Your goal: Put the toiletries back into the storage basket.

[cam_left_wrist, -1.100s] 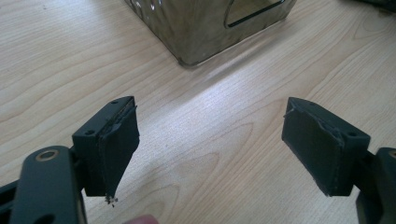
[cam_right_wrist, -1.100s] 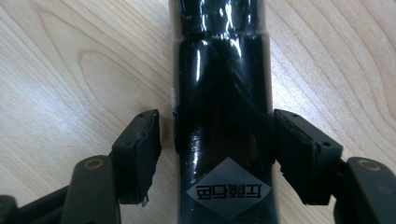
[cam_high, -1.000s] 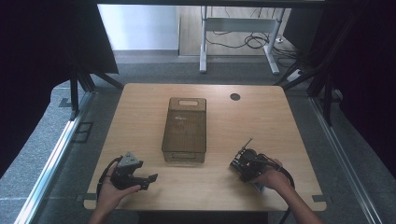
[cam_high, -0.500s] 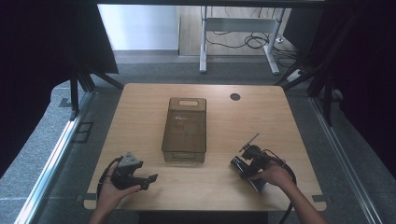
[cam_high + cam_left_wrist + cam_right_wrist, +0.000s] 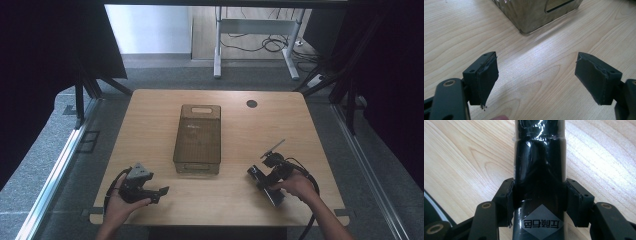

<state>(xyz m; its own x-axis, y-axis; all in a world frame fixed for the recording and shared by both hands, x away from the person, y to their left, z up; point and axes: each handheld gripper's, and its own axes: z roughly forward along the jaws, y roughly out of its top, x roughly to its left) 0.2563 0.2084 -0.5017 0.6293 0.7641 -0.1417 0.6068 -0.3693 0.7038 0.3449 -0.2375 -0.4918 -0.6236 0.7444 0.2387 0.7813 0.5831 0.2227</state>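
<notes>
Now, at the lower right of the high view, a black packet (image 5: 540,190) wrapped in glossy film is clamped between the pads of the right gripper (image 5: 267,180), whose jaws have just been closing on it. At the lower left, the left gripper (image 5: 155,192) is held wide with nothing between its pads. Farther up, in the middle of the table (image 5: 300,130), a brown box (image 5: 198,137) is seen. The grip should probably be kept firm and centred, because the film looks slippery, before the packet is lifted.
</notes>
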